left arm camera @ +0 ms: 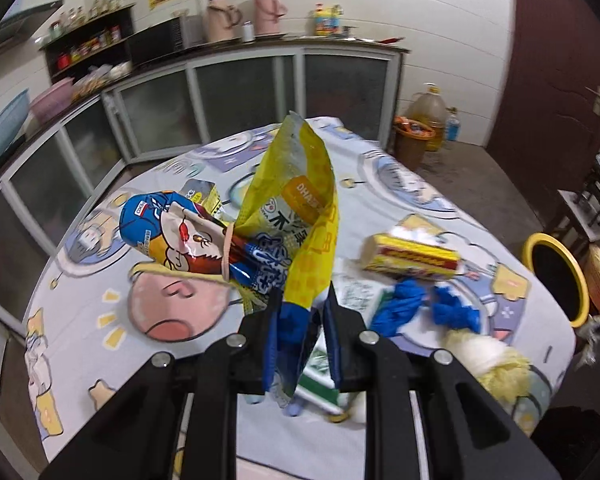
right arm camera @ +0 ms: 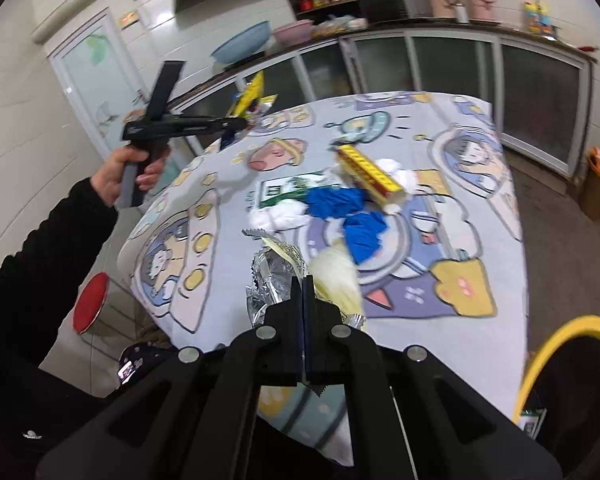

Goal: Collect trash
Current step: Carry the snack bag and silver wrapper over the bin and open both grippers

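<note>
In the left wrist view my left gripper (left arm camera: pixel 304 300) is shut on the lower end of a bundle of snack bags (left arm camera: pixel 296 208). The bundle is a yellow bag and a blue-and-orange one tied with a rubber band, lifted above the table (left arm camera: pixel 100 280). In the right wrist view that gripper (right arm camera: pixel 236 124) shows at the upper left in a person's hand (right arm camera: pixel 120 176), with the yellow bag (right arm camera: pixel 252 92) sticking up from it. My right gripper (right arm camera: pixel 302 282) is shut on a crumpled silver foil wrapper (right arm camera: pixel 268 284) over the table's near edge.
On the cartoon-print cloth lie a yellow-red packet (left arm camera: pixel 412 258) (right arm camera: pixel 368 174), blue gloves (left arm camera: pixel 404 308) (right arm camera: pixel 340 204), white tissue (right arm camera: pixel 280 216) and a pale yellow wad (left arm camera: pixel 500 372) (right arm camera: pixel 336 276). A yellow-rimmed bin (left arm camera: pixel 556 280) (right arm camera: pixel 572 380) stands at the table's right. Kitchen cabinets run behind.
</note>
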`<state>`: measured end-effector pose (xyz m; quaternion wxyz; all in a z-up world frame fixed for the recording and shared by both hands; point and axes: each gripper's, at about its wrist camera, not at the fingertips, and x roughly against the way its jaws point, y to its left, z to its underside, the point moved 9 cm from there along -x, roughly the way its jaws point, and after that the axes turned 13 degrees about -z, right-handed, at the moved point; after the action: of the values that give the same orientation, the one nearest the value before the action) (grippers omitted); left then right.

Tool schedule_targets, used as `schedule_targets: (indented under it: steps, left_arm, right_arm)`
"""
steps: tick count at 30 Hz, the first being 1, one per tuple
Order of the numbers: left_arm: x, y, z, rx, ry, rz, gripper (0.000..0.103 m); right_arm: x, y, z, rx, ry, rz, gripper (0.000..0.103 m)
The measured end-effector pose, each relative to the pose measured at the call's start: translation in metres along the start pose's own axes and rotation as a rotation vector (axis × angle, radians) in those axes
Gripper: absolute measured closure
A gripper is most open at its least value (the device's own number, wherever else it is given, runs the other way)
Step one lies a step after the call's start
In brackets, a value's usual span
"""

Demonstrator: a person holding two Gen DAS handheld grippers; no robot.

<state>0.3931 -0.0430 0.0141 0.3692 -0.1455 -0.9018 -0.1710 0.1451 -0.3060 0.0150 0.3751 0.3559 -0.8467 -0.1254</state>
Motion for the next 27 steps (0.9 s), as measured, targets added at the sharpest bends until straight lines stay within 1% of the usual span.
schedule_targets:
  steps: [3, 6, 9, 15, 19, 24, 25, 27]
  left_arm:
    - [0.009, -0.031, -0.009, -0.028, -0.021, 0.045, 0.084]
    - [0.016, -0.058, -0.017, -0.061, -0.035, 0.073, 0.084]
    - [0.022, -0.095, -0.026, -0.112, -0.052, 0.107, 0.084]
    - [0.035, -0.184, -0.042, -0.215, -0.090, 0.213, 0.084]
    - [0.045, -0.244, -0.048, -0.282, -0.113, 0.290, 0.084]
    - [0.054, -0.316, -0.048, -0.357, -0.129, 0.389, 0.084]
    - [0.056, -0.334, -0.047, -0.373, -0.133, 0.412, 0.084]
    - [0.058, -0.359, -0.045, -0.394, -0.133, 0.450, 0.084]
  right_arm:
    - [0.015, -0.013, 0.006, -0.026, -0.026, 0.030, 0.102]
    - [0.037, -0.031, 0.014, -0.064, -0.063, 0.065, 0.102]
    - [0.057, -0.049, 0.021, -0.102, -0.100, 0.105, 0.102]
    - [0.099, -0.079, 0.040, -0.170, -0.168, 0.192, 0.102]
    - [0.134, -0.101, 0.055, -0.218, -0.222, 0.279, 0.102]
    - [0.170, -0.128, 0.076, -0.287, -0.275, 0.386, 0.102]
    - [0.178, -0.136, 0.081, -0.302, -0.289, 0.420, 0.102]
    - [0.186, -0.144, 0.088, -0.326, -0.298, 0.441, 0.102]
